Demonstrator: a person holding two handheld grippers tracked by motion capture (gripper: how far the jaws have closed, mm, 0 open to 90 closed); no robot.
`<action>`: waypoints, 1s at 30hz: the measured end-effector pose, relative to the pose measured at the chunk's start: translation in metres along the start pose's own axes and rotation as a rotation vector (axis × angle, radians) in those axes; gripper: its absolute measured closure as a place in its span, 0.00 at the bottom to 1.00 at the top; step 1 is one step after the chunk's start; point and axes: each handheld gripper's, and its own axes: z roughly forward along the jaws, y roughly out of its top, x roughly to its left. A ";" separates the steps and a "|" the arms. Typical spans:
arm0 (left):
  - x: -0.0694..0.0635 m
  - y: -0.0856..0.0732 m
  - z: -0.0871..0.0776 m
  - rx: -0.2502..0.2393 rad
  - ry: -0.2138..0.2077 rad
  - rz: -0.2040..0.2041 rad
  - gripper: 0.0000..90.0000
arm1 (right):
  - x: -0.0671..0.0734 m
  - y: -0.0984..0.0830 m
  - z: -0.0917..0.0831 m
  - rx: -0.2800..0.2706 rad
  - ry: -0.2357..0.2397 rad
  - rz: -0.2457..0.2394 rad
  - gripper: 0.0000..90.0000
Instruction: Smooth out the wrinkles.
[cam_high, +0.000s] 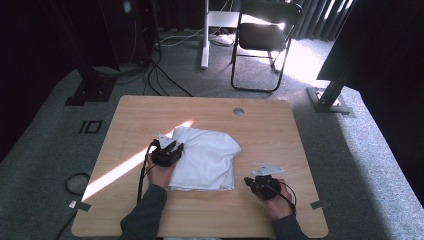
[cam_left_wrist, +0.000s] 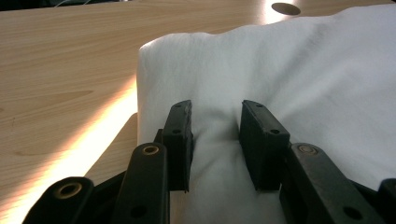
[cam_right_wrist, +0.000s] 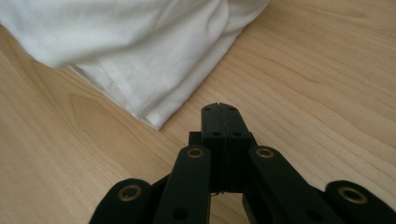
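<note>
A folded white cloth (cam_high: 207, 157) lies in the middle of the wooden table (cam_high: 270, 130). My left gripper (cam_high: 172, 147) rests on the cloth's left edge. In the left gripper view the cloth (cam_left_wrist: 303, 79) lies under my left gripper (cam_left_wrist: 215, 109), whose jaws stand apart with a raised pucker of fabric between them. My right gripper (cam_high: 248, 181) sits to the right of the cloth's near right corner, apart from it. In the right gripper view my right gripper (cam_right_wrist: 219, 108) is shut with nothing in it, just short of the cloth's layered corner (cam_right_wrist: 154, 116).
A round hole (cam_high: 238, 111) marks the table's far edge. A strip of sunlight (cam_high: 125, 167) crosses its left half. Beyond the table stand a black folding chair (cam_high: 265, 35), a white stand leg (cam_high: 204, 40), floor cables (cam_high: 160, 75) and a black frame base (cam_high: 330, 97).
</note>
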 end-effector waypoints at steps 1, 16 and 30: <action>-0.001 0.000 0.000 0.002 0.004 -0.002 0.73 | -0.002 -0.001 -0.002 -0.036 0.004 0.005 0.81; -0.007 0.001 0.001 0.003 0.045 0.009 0.73 | 0.017 0.043 0.054 -0.004 0.039 -0.113 0.99; -0.009 0.001 0.003 0.005 0.046 0.002 0.74 | -0.021 -0.001 -0.015 -0.055 -0.026 0.017 0.66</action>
